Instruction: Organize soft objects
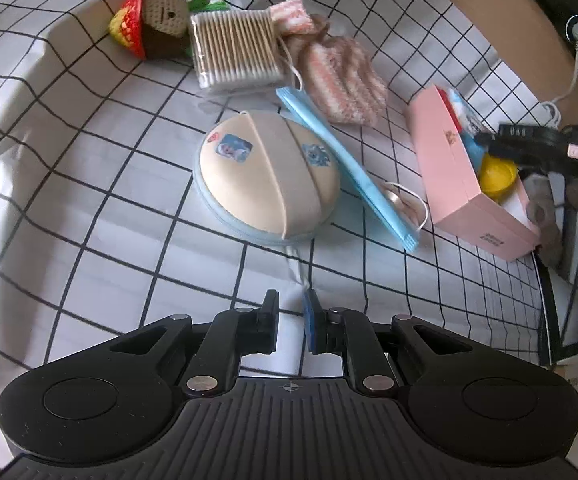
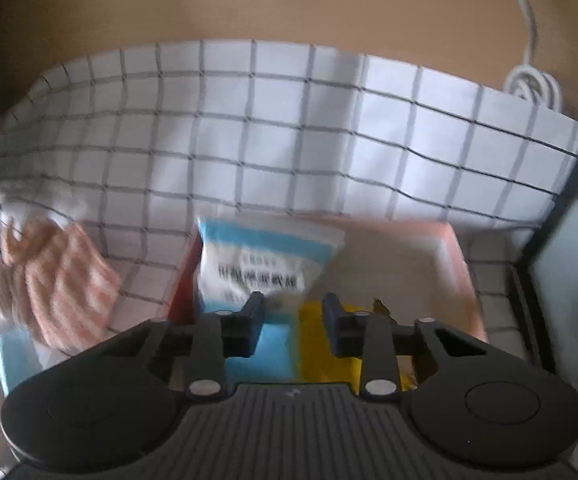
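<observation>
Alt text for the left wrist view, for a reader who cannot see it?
The left gripper, nearly shut and empty, hovers over a grid-patterned cloth before a round cream powder puff. Beyond lie a blue face mask, cotton swabs, a crocheted doll and a pink box.

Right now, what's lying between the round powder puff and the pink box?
A folded blue face mask lies between the powder puff and the pink box, seen in the left wrist view.

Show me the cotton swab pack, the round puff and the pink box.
Swab pack (image 1: 235, 50), left wrist view, middle of swabs.
Puff (image 1: 265, 184), left wrist view, centre band.
Pink box (image 1: 447, 172), left wrist view, long side wall.
</observation>
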`<state>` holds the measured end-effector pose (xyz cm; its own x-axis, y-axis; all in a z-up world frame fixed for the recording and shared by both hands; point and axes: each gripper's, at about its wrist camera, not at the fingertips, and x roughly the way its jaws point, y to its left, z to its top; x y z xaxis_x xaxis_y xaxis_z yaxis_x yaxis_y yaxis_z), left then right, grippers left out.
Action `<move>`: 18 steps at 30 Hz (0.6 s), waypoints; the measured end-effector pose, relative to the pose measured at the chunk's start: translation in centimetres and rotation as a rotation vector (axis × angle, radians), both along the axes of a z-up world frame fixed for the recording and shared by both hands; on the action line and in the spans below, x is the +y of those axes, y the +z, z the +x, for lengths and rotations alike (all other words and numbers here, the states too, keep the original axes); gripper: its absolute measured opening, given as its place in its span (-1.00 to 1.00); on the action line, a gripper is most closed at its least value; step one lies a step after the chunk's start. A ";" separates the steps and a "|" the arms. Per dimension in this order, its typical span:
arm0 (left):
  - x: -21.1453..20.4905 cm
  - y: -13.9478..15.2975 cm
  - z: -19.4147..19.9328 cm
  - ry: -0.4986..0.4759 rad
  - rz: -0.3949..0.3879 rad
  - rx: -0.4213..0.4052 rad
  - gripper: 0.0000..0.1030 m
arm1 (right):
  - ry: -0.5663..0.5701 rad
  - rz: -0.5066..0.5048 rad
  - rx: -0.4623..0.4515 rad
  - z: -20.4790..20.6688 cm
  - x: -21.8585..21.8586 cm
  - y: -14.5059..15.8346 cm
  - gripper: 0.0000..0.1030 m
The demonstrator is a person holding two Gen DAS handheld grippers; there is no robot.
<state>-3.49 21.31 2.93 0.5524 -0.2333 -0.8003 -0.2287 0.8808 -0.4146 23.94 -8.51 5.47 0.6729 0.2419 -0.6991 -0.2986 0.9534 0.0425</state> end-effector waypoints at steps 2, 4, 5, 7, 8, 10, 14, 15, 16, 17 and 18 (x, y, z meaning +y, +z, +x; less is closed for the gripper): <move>-0.3 0.0 0.4 -0.011 0.003 -0.002 -0.73 | 0.024 -0.038 0.007 -0.6 0.4 -0.1 -0.43; -0.9 0.0 0.7 -0.030 0.006 -0.001 -0.73 | 0.091 -0.069 0.041 -1.0 1.2 -1.0 -0.43; -1.1 0.0 0.8 -0.038 0.009 0.001 -0.73 | 0.103 -0.082 0.038 -1.3 1.3 -1.4 -0.43; -1.5 0.1 0.9 -0.048 0.015 -0.001 -0.73 | 0.089 -0.116 -0.026 -2.8 1.5 -1.4 -0.43; -1.6 0.1 0.8 -0.050 0.017 -0.003 -0.73 | 0.081 -0.113 -0.072 -3.7 1.4 -1.0 -0.36; -1.5 0.2 0.7 -0.049 0.019 -0.004 -0.73 | 0.094 -0.068 -0.173 -5.9 1.1 0.3 -0.18; -1.0 0.2 0.3 -0.025 0.022 -0.002 -0.73 | 0.276 0.022 -0.280 -10.0 1.8 2.2 0.06; -0.8 0.2 0.1 -0.018 0.020 -0.002 -0.73 | 0.365 0.046 -0.247 -10.7 2.5 2.3 0.19; -0.6 0.2 0.0 -0.012 0.018 -0.002 -0.73 | 0.451 0.063 -0.207 -11.3 3.3 2.0 0.20; -0.5 0.2 -0.1 -0.004 0.016 -0.001 -0.73 | 0.538 0.070 -0.169 -12.1 4.3 1.6 0.20; -0.3 0.3 -0.2 0.004 0.017 -0.001 -0.73 | 0.606 0.055 -0.147 -12.9 5.4 0.9 0.20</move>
